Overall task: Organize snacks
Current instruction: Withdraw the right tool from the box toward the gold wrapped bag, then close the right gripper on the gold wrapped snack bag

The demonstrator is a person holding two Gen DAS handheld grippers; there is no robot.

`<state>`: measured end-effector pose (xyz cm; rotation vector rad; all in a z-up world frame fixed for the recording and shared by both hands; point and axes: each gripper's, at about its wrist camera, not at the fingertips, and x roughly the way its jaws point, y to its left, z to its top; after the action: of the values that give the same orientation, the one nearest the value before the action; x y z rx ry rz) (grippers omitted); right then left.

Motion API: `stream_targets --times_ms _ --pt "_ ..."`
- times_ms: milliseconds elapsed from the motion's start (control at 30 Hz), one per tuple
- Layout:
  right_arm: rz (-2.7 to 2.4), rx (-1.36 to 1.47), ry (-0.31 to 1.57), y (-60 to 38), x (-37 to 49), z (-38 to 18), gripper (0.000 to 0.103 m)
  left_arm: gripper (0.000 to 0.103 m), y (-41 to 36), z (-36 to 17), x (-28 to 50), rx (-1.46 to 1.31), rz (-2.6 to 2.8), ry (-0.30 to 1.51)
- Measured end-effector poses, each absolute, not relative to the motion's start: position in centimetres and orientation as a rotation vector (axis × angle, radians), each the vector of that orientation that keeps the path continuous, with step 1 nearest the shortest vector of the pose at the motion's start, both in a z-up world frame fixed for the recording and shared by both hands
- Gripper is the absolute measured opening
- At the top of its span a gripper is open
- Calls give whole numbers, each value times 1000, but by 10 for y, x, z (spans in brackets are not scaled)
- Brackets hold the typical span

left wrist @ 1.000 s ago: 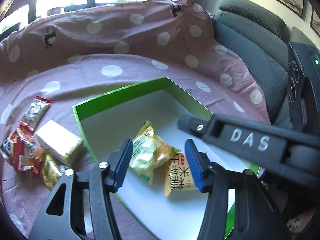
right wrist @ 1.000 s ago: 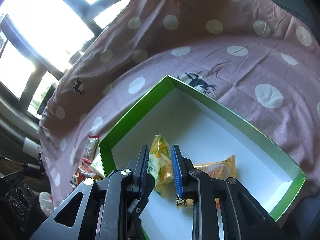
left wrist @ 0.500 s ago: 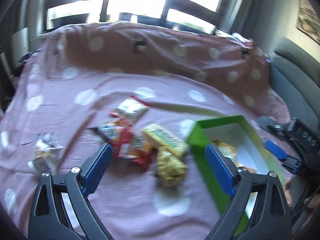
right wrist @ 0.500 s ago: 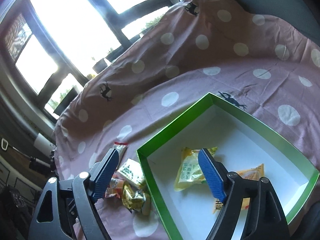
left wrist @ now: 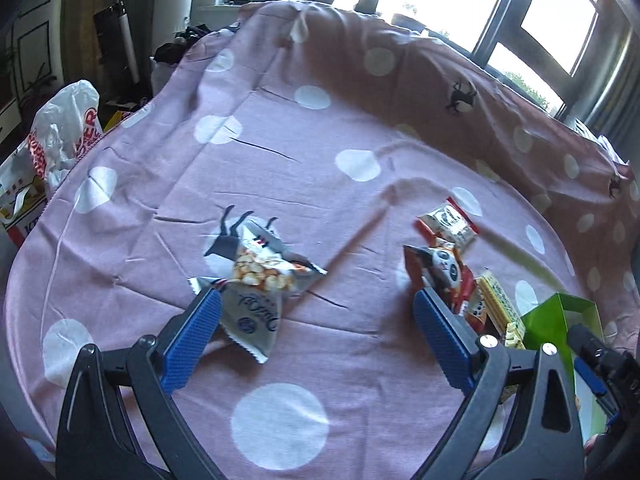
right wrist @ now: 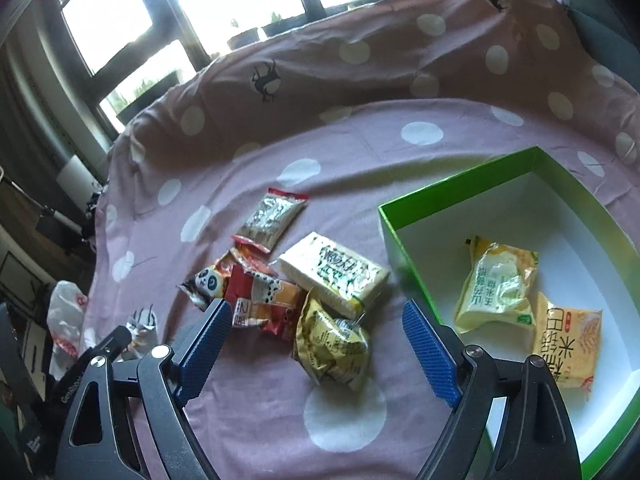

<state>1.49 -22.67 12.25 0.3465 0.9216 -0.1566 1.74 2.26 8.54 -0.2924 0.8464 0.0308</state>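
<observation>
My left gripper (left wrist: 316, 308) stands open over the pink cloth. A silver snack packet (left wrist: 256, 276) lies just past its left fingertip, untouched. My right gripper (right wrist: 316, 316) is opening with nothing gripped; a crumpled gold packet (right wrist: 332, 340) lies on the cloth under its gap. Beside that packet are a cream packet (right wrist: 334, 276), red panda packets (right wrist: 248, 296) and a red-edged grey packet (right wrist: 272, 220). The green box (right wrist: 452, 184) to the right holds a yellow packet (right wrist: 496, 288) and an orange packet (right wrist: 568, 344).
A pink polka-dot cloth (left wrist: 320, 160) covers the round table and rises at the back towards the windows. A white plastic bag with red print (left wrist: 60, 136) sits beyond the table's left edge. A grey sofa (right wrist: 600, 40) is at the far right.
Both grippers opened wide. The right let go of the yellow packet in the box and swung left over the snack pile. The left swung left, from the box to the silver packet.
</observation>
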Motion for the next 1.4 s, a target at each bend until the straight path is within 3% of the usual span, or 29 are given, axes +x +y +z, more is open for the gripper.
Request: stream_targets --times_ms 533,833,900,967,1067,1400 --pt "-339 -19 1119 -192 44 67 82 96 27 81 19 -275 -8 912" --pt "-270 1 1220 -183 59 42 77 96 25 77 20 -275 -10 935" --pt "-246 38 1246 -187 61 36 74 96 25 76 21 -275 -9 942" --pt "-233 64 1237 -189 61 37 63 96 24 74 21 -273 -10 949" --pt "-210 89 1229 -191 58 40 59 96 21 73 21 -267 -9 957" --pt "17 222 1238 -174 38 57 57 96 19 71 23 -247 -3 965"
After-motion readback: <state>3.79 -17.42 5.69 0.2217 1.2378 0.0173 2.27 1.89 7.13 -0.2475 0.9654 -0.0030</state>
